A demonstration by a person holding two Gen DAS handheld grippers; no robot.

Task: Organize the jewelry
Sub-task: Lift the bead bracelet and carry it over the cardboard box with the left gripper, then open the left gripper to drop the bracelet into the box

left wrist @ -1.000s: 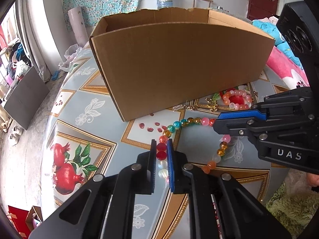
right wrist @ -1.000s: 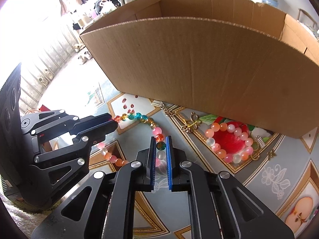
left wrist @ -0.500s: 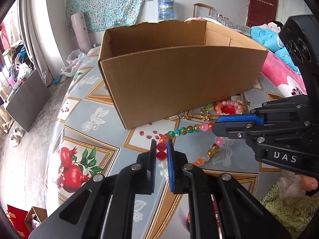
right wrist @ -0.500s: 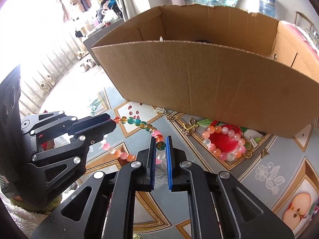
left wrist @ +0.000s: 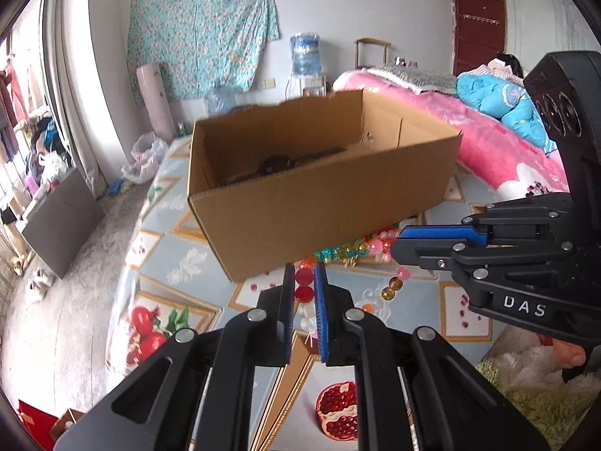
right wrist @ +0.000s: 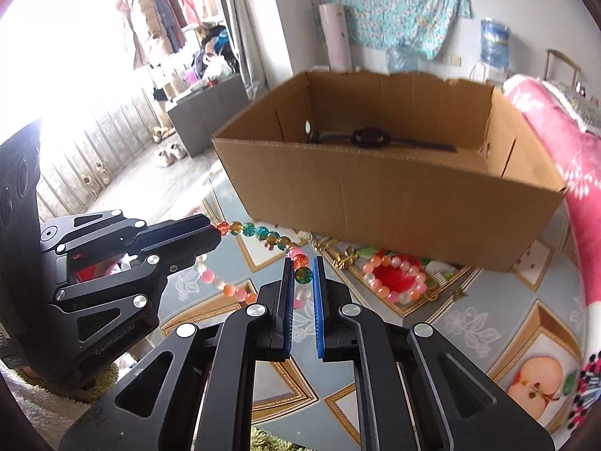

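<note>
Both grippers have lifted the multicoloured bead necklace point(right wrist: 263, 233) well above the worktop point(right wrist: 488, 308) since a second ago, so the cardboard box point(right wrist: 394, 195) now shows its inside. Left gripper point(left wrist: 302, 289) pinches red beads between its blue pads; right gripper point(right wrist: 302, 274) pinches an orange and a green bead, the strand strung between them. "DAS" reads on the right gripper in the left view, "GenRobot.AI" on the left gripper in the right view. A pink bead bracelet point(right wrist: 394, 278) lies on the worktop by the box. A dark watch point(right wrist: 370, 137) lies inside the box.
</note>
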